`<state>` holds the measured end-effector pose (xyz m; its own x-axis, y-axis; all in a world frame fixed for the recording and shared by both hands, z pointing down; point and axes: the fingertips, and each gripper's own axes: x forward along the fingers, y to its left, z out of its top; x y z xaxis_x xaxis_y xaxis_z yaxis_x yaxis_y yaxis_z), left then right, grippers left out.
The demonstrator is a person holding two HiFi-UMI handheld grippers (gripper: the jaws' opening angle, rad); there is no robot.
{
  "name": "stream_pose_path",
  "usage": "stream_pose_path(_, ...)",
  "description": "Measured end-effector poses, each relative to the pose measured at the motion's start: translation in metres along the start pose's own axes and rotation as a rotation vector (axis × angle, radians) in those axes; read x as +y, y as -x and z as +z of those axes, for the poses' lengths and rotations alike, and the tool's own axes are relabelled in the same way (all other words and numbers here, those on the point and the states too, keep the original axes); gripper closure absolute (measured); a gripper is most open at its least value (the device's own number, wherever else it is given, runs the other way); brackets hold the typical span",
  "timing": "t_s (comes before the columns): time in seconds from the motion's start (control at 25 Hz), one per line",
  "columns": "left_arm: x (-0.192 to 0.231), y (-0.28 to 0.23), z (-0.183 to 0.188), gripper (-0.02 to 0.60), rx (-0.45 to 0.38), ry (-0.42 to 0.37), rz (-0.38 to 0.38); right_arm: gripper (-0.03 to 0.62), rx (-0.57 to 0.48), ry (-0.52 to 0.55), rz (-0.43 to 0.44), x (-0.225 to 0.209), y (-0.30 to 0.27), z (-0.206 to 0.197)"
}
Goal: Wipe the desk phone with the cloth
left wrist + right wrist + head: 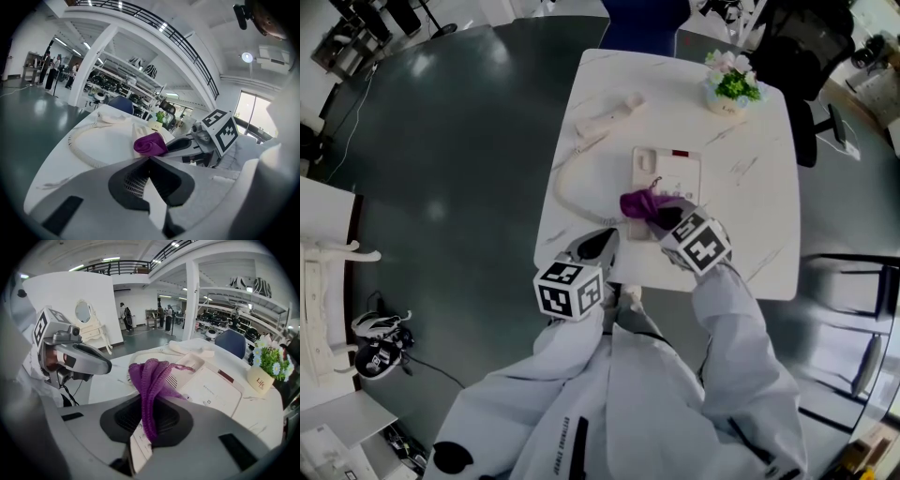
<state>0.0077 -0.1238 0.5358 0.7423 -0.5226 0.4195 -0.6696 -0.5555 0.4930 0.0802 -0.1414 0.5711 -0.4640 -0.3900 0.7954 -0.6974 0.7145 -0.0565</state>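
Two grippers work at the near edge of the white table [757, 202]. Right gripper [662, 217] pinches the purple cloth [639, 203], bunched on the near-left corner of the desk phone [673, 173]. Left gripper [602, 246]: jaws pressed together, empty, at the near-left edge. Handset [609, 114] lies off-hook by the far-left edge, with the coiled cord [565, 190] along the left margin. Bare tabletop right of the phone; flower pot [729, 84] at the far side.

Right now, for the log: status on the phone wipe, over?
Right tongs shut on cloth, over the phone. Left tongs shut, empty, beside it. Handset off the cradle, farther back; nothing blocking.
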Motion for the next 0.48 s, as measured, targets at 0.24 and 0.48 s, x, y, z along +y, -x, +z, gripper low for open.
stream_pose_path(0.24,-0.002,0.004,-0.006,0.583,0.012,-0.008,-0.010,0.556,0.006,-0.018,0.005,0.009,0.000,-0.006)
stream_pose_path(0.48,-0.004,0.009,-0.008,0.583,0.016,-0.015,-0.017,0.556,0.021,-0.017,0.009,0.018,0.001,-0.011)
